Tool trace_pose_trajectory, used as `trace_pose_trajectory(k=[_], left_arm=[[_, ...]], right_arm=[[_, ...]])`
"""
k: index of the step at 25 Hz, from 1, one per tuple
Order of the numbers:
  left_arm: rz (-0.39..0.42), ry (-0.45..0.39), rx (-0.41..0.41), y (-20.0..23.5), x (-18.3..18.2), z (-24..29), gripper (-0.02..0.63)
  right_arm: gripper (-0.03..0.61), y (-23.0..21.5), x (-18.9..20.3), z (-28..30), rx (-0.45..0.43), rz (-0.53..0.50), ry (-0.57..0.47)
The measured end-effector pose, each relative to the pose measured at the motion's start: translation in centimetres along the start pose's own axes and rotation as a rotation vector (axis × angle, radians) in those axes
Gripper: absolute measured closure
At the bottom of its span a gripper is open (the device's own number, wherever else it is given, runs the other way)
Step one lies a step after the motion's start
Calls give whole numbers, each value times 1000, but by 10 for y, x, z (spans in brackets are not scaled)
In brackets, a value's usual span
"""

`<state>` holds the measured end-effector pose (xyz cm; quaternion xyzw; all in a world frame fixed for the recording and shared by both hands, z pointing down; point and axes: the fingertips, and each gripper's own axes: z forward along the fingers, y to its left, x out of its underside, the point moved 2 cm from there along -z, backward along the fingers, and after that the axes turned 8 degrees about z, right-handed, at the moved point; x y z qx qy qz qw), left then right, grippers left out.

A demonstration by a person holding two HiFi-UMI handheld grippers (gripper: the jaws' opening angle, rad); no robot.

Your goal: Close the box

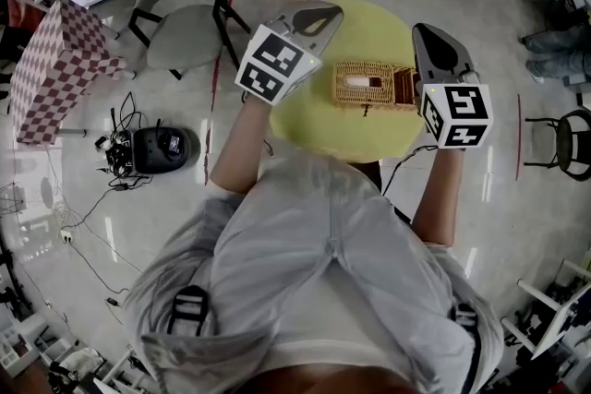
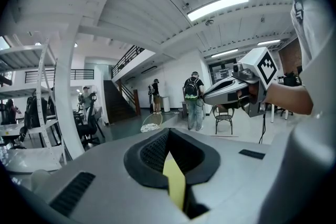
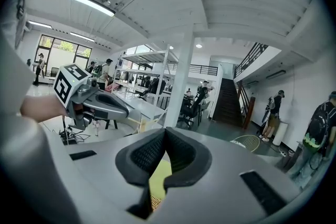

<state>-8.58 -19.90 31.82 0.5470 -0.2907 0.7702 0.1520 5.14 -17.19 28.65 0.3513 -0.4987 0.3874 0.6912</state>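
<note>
You stand over a round yellow table (image 1: 360, 129), a gripper raised in each hand, with the wicker box (image 1: 365, 86) on the table between them. The box sits toward the table's right side, nearer your right gripper (image 1: 430, 32) than your left gripper (image 1: 325, 12). Its top looks partly uncovered, with something pale and dark showing inside, though the head view is too small to say how the lid lies. Neither gripper has hold of it.

In the left gripper view, the jaws are pressed together at the tips with nothing between them. Only a sliver of yellow table shows through the gap lower down. In the right gripper view, the jaws likewise meet at the tips and grip nothing, with the yellow table and a scrap of wickerwork visible below them. Both grippers point out across the room rather than down at the box, and each camera catches the other gripper held alongside.

On the floor to your left stand a grey chair (image 1: 180, 14), a red-and-white checkered block (image 1: 60, 69) and a black device (image 1: 164, 149) beside a tangle of cables (image 1: 115, 152). People (image 2: 193, 99) stand in the hall beyond, near a staircase (image 2: 118, 105).
</note>
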Motion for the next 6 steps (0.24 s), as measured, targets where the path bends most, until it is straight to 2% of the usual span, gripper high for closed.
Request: trace_pose_trajectory(k=[6], left_arm=[[22,-7,-2,4,0,3,584]], right_arm=[[555,-1,3,5,-1,9,4]])
